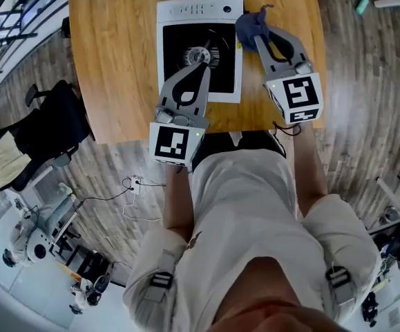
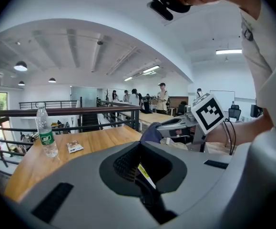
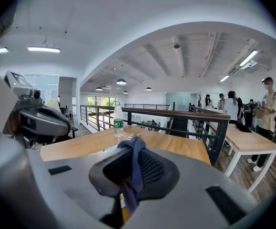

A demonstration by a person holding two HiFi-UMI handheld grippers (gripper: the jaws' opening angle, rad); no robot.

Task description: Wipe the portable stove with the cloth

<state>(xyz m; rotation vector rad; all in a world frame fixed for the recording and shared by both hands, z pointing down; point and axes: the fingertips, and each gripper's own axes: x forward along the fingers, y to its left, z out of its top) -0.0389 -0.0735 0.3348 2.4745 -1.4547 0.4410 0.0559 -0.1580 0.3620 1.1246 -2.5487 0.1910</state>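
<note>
The left gripper (image 1: 200,56), jaws pressed together on nothing, hovers over the portable stove (image 1: 186,10), which lies flat on the table (image 1: 117,68) at twelve o'clock from the person, within reach of both hands; the empty tool seems merely on standby. At one o'clock, by the stove's right edge, the right gripper (image 1: 253,34) pinches the dark cloth (image 1: 249,23), a wad bunched past its tips as a wiping pad.
</note>
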